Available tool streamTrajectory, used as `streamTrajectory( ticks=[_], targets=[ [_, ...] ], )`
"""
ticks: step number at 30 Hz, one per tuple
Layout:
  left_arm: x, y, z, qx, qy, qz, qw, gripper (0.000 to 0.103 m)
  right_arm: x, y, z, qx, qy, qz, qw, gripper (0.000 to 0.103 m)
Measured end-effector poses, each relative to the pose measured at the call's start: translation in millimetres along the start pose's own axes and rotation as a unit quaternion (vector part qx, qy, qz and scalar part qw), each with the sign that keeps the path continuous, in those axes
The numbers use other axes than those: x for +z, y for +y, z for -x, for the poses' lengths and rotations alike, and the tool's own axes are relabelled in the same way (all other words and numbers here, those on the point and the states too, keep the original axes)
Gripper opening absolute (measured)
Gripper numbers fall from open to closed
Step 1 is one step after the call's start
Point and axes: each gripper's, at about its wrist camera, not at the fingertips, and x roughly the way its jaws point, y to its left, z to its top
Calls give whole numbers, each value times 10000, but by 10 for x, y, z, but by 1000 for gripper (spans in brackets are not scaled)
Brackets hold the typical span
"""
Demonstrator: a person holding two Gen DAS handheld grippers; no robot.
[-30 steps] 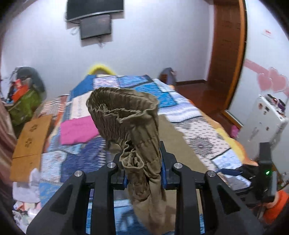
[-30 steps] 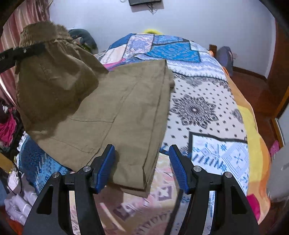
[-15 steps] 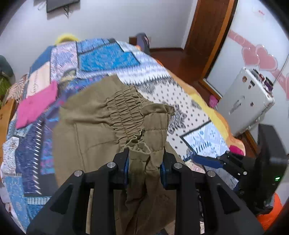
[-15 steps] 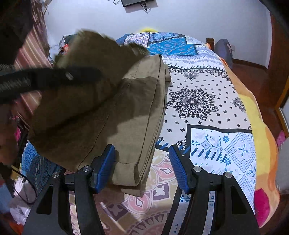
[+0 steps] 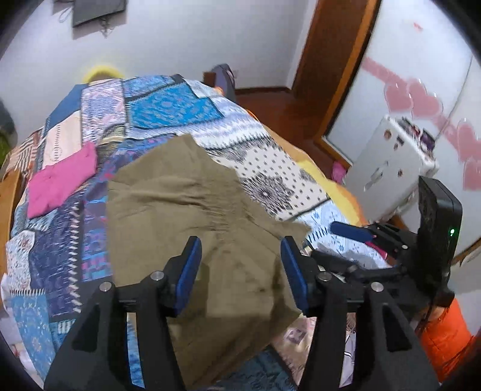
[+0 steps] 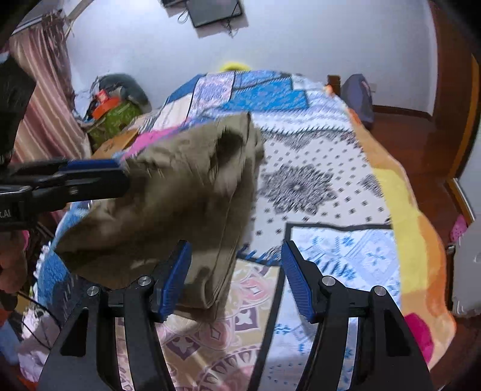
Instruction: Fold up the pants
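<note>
Left wrist view, nearest: the left hand-held gripper (image 5: 240,270), black angular arms with bolted joints and ribbed blue pads (image 5: 189,270), its jaws spread wide with nothing between them. It is tilted down over the olive-khaki woven pants (image 5: 186,216), which lie folded and rumpled on the bed, soft creases running across the upper layer and one corner pointing toward the far wall. The cloth looks matte and slightly coarse; motion blur softens its edges.

Right wrist view, nearest: the right hand-held gripper (image 6: 236,276), same black frame, its blue pads (image 6: 176,279) likewise held apart and empty. The near hem of the pants (image 6: 192,210) lies just beside and partly behind the left-side pad; whether they touch cannot be told. The left gripper enters this view from the left edge (image 6: 99,177), level with the folded top of the garment.

Beneath the pants: a patchwork quilt (image 5: 168,105) of printed cotton panels, blue, white with black medallions (image 6: 297,186), and beige, edged in yellow-orange.

Middle distance: a flat magenta folded cloth (image 5: 63,180) lies on the quilt, well apart from the pants.

Farthest: a white cabinet (image 5: 390,162) beside the bed, a brown wooden door frame (image 5: 330,69), and a dark wall-mounted screen (image 6: 213,9).
</note>
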Motion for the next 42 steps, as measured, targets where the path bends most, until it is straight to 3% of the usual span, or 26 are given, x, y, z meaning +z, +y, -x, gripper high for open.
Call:
streamTrajectory(
  ticks=[4,11,16,20,27,31,35,42],
  targets=[
    [-44,303,70,318,-18,214,9993,57,104,1,167,-59,-226,30,9997,58],
    [-418,602,-216,754,576,192,9953,57,297,255,158,260,-440,118,9986,58],
    [-670,705,-200,807,521,199,9952,70,266,466,-176,337,-157,259,9990,58],
    [-786,785,-148,839,526,169,9949,72,69,485,-438,250,288,314,9988,58],
    [-951,858,42,874,397,129,9953,73,-34,371,-343,248,213,283,9991,57],
    [-854,929,153,1186,315,83,9924,73,-23,383,-275,93,154,318,9993,57],
    [-579,1113,159,1247,174,255,9917,73,-15,312,-215,128,109,72,9998,58],
    [66,1476,-257,840,212,804,9930,73,-88,220,-301,288,133,-25,9995,59]
  ],
)
